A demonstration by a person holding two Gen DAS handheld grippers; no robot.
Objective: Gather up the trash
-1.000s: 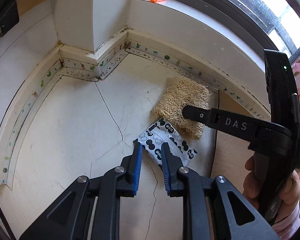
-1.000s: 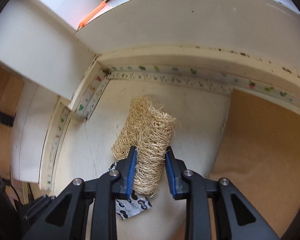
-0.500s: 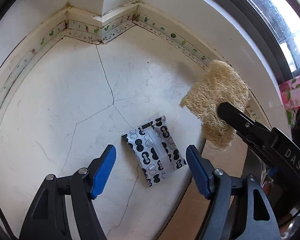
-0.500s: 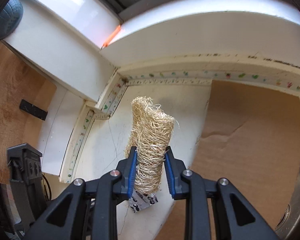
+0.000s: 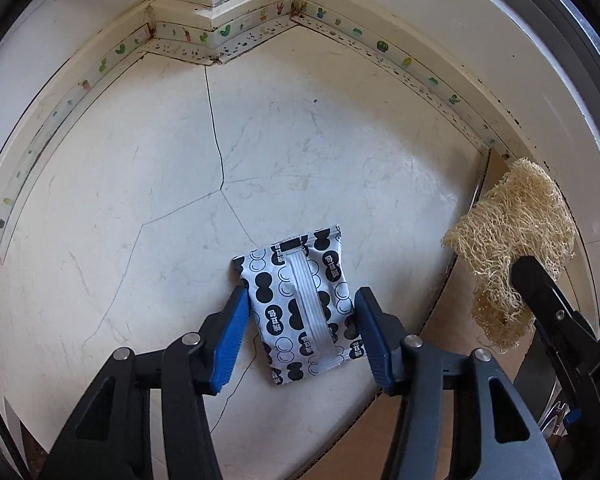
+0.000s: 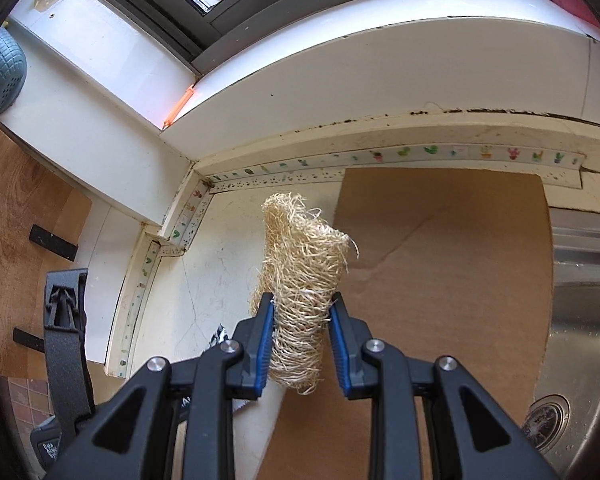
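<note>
Sink [image 6: 580,320] cut off at right; packet [image 6: 219,334] mostly hidden, perhaps touching.

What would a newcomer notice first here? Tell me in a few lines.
First, the straw-coloured loofah sponge, clamped and lifted in the right hand-held gripper above the brown cardboard sheet. Next, the black-and-white patterned wrapper, flat on the cracked white counter, with the left hand-held gripper straddling it, jaws just closing in.

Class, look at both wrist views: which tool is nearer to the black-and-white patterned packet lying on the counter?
Left. The left tool straddles the packet, its jaws closing in. The right tool is off to the side, holding the loofah.
</note>
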